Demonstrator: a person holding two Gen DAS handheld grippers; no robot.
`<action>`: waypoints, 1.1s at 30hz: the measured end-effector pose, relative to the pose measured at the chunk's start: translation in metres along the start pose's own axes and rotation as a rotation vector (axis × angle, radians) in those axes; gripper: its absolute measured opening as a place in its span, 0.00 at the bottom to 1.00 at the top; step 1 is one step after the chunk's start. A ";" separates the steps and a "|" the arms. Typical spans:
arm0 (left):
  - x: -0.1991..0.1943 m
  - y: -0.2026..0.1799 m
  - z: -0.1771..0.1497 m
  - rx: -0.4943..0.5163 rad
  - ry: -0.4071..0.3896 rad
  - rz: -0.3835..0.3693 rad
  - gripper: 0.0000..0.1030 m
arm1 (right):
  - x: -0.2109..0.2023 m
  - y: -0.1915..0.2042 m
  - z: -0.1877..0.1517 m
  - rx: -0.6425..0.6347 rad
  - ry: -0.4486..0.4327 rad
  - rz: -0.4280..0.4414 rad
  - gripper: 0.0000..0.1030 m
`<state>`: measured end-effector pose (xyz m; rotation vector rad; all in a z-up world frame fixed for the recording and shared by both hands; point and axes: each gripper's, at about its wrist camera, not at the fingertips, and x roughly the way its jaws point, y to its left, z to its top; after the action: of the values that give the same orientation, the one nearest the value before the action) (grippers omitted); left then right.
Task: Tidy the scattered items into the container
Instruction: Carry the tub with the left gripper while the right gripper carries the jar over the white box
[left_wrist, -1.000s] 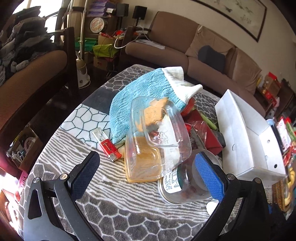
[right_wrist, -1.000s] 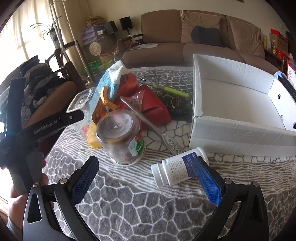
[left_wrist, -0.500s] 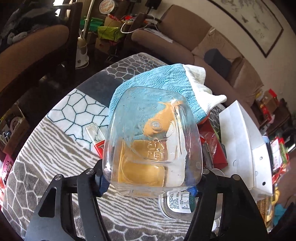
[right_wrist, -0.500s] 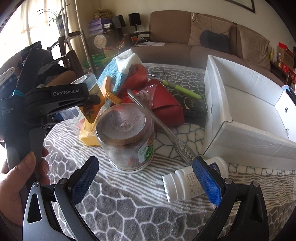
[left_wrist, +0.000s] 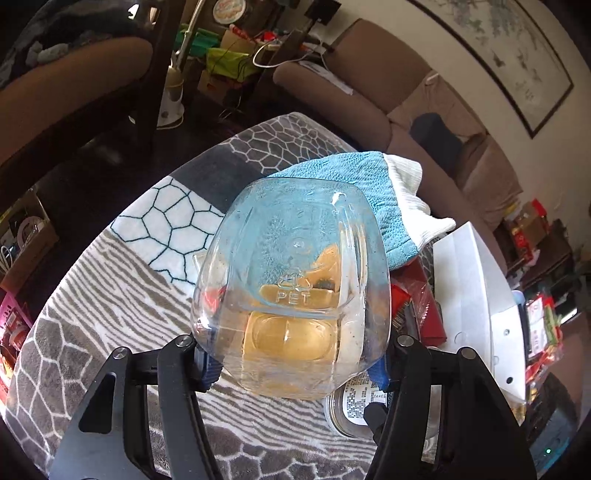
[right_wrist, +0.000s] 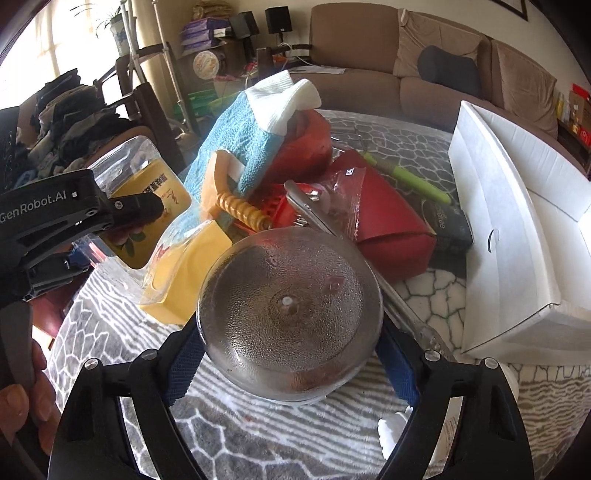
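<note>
Surface: a table under a grey and white patterned blanket (left_wrist: 122, 295), zigzag stripes near, cobble shapes farther off.
Left gripper (left_wrist: 291, 363): clamped on a clear plastic tub (left_wrist: 291, 280) that shows yellow through its walls; its base, stamped PET, faces the camera.
Right gripper (right_wrist: 291, 363): its blue pads press both sides of a glass jar (right_wrist: 290, 310), whose pebbled base fills the near middle of the right wrist view.
Near items: a white pill bottle (right_wrist: 391, 428) lies on the blanket just right of the jar, partly hidden by the right finger.
Middle pile: red bags (right_wrist: 384, 218), a metal utensil (right_wrist: 406, 314) running past the jar, a green pen (right_wrist: 413, 182), a blue and white cloth (right_wrist: 236, 147) draped on top.
Container: a white cardboard box (right_wrist: 517, 236), open, at the right edge of the table beyond the jar.
Room: a brown sofa (right_wrist: 369, 81) along the far wall; a chair piled with clothes (right_wrist: 74, 122) at far left.
Left view only: a framed picture (left_wrist: 517, 66) above the sofa; the jar's label (left_wrist: 360, 398) under the tub.
Right view only: the left gripper from the side, marked GenRobot.AI, with the person's hand (right_wrist: 33, 398) on its handle; the box's open inside.
</note>
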<state>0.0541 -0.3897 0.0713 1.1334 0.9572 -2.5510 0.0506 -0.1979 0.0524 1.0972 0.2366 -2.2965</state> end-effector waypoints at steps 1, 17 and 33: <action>-0.002 -0.001 0.000 0.001 -0.003 0.000 0.56 | -0.004 0.001 -0.001 -0.008 -0.007 0.003 0.84; -0.080 -0.061 -0.030 0.161 -0.040 -0.012 0.56 | -0.141 -0.064 0.013 0.071 -0.143 -0.017 0.84; -0.109 -0.276 -0.055 0.414 0.016 -0.113 0.56 | -0.256 -0.199 0.009 0.183 -0.219 -0.156 0.84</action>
<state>0.0491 -0.1510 0.2554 1.2274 0.5180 -2.9251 0.0583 0.0700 0.2353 0.9306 0.0262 -2.5969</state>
